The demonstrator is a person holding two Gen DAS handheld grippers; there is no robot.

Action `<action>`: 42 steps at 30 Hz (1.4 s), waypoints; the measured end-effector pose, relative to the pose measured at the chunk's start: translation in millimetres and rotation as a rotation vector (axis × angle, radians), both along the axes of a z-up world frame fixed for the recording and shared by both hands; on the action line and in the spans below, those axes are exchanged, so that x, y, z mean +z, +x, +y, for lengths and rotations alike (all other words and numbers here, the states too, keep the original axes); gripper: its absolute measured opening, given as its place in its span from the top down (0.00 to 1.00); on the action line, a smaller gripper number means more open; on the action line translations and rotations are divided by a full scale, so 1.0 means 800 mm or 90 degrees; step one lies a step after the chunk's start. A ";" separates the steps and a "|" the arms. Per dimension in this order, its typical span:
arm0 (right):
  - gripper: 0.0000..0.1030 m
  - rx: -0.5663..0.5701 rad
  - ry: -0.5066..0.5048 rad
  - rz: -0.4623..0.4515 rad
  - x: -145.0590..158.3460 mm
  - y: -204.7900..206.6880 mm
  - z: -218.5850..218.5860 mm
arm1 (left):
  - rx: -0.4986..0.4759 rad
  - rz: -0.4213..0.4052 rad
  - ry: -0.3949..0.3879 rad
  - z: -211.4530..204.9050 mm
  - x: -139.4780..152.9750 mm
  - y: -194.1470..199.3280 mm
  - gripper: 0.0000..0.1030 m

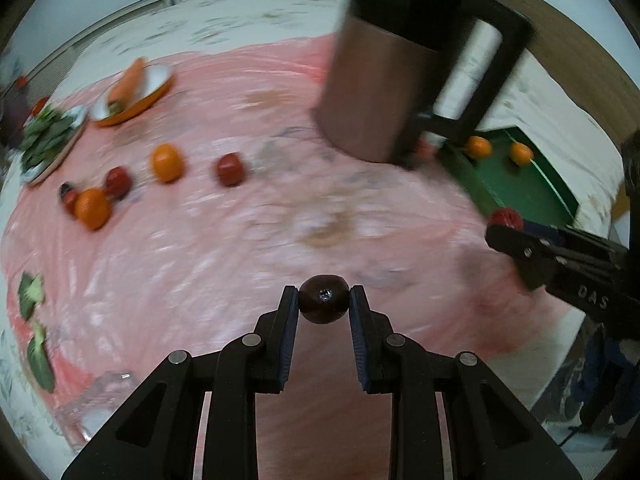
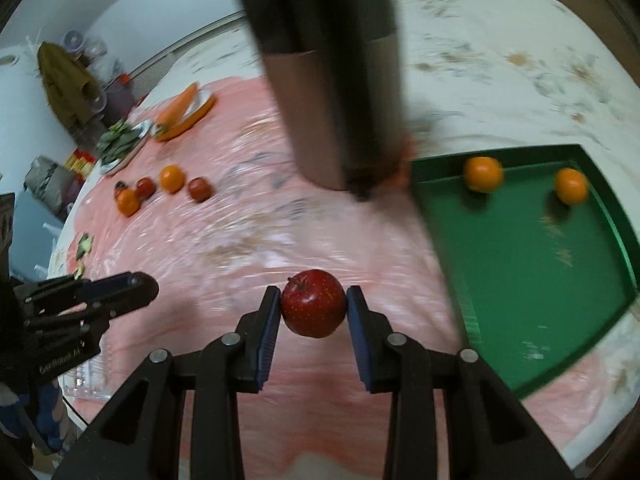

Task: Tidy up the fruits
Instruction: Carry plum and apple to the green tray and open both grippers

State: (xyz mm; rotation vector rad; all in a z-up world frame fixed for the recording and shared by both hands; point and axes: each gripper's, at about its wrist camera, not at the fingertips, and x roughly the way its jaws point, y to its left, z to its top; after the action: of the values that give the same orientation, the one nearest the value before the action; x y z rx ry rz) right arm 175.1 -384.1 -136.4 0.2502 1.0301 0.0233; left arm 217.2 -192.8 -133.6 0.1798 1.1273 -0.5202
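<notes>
My left gripper (image 1: 323,300) is shut on a small dark red fruit (image 1: 323,305), held above the pink cloth. My right gripper (image 2: 313,304) is shut on a red apple (image 2: 313,304), left of the green tray (image 2: 532,320). The tray holds two oranges (image 2: 483,174) (image 2: 572,186). In the left wrist view the right gripper (image 1: 506,226) shows at the right with the apple (image 1: 507,217), near the tray (image 1: 532,188). Loose oranges (image 1: 167,162) (image 1: 93,208) and red fruits (image 1: 230,169) (image 1: 118,182) lie on the cloth at the left.
A tall dark jug with a handle (image 1: 384,80) stands by the tray's far corner. An orange bowl with a carrot (image 1: 132,92) and a plate of green leaves (image 1: 48,136) sit at the far left. Greens (image 1: 34,320) lie near the left edge.
</notes>
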 end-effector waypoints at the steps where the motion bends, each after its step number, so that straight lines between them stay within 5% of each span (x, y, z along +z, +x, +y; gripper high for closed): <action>1: 0.45 -0.010 -0.004 -0.002 0.003 -0.004 -0.013 | -0.013 -0.001 -0.002 -0.015 0.002 -0.005 0.79; 18: 0.45 -0.127 -0.050 -0.026 0.015 -0.041 -0.187 | -0.158 -0.016 -0.023 -0.216 0.019 -0.036 0.79; 42: 0.45 -0.213 -0.086 0.016 -0.041 -0.020 -0.343 | -0.245 -0.003 0.008 -0.360 -0.028 -0.006 0.79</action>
State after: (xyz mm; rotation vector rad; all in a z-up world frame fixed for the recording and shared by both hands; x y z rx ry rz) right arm 159.3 -658.3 -169.4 0.2968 0.9995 -0.3519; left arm 212.5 -480.8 -156.1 0.4134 1.0953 -0.8533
